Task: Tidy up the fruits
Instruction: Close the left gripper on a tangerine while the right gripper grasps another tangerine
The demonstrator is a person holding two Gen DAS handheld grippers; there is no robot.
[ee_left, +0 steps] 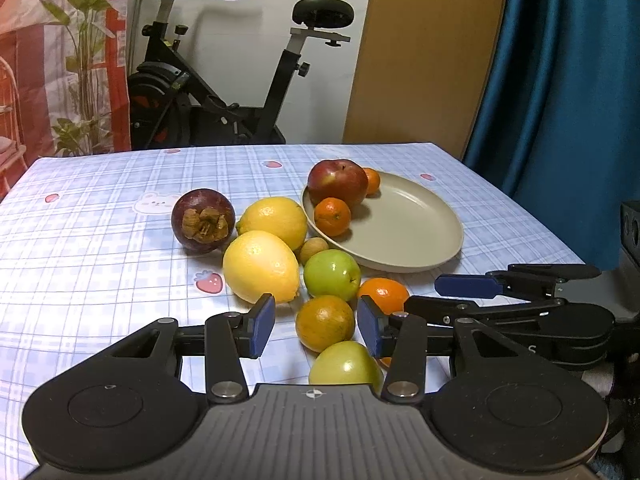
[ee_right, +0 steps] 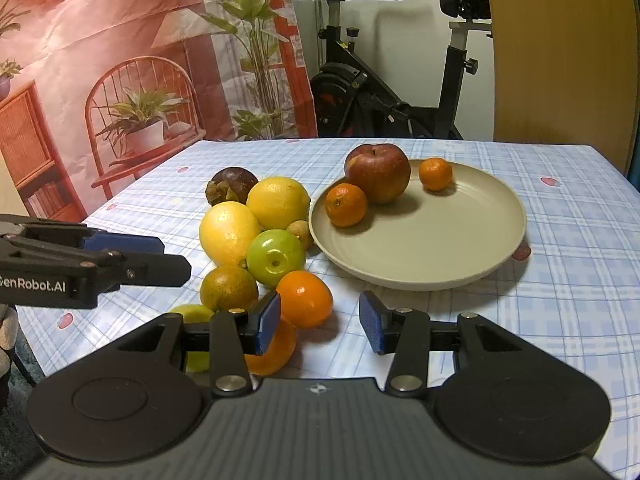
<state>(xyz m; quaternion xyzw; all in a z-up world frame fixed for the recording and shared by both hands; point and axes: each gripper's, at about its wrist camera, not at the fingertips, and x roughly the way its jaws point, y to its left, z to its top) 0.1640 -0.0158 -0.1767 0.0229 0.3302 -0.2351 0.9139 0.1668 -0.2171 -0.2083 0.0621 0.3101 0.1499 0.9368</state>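
A beige plate (ee_left: 416,232) (ee_right: 440,248) holds a red apple (ee_left: 338,181) (ee_right: 378,178) and two small mandarins (ee_left: 332,217) (ee_right: 435,174). Left of it on the cloth lie a mangosteen (ee_left: 203,221), two lemons (ee_left: 260,266) (ee_right: 229,232), a green apple (ee_left: 331,273) (ee_right: 275,257), a greenish orange (ee_left: 325,323) (ee_right: 228,288), an orange (ee_right: 305,298) and a pale green apple (ee_left: 345,364). My left gripper (ee_left: 316,330) is open with the greenish orange between its fingers. My right gripper (ee_right: 320,322) is open and empty, beside the orange.
The table has a blue checked cloth (ee_left: 100,240); its far edge and right edge are close to the plate. An exercise bike (ee_left: 224,80) stands behind, a blue curtain (ee_left: 560,80) at the right. A small brown longan (ee_left: 314,249) lies by the plate rim.
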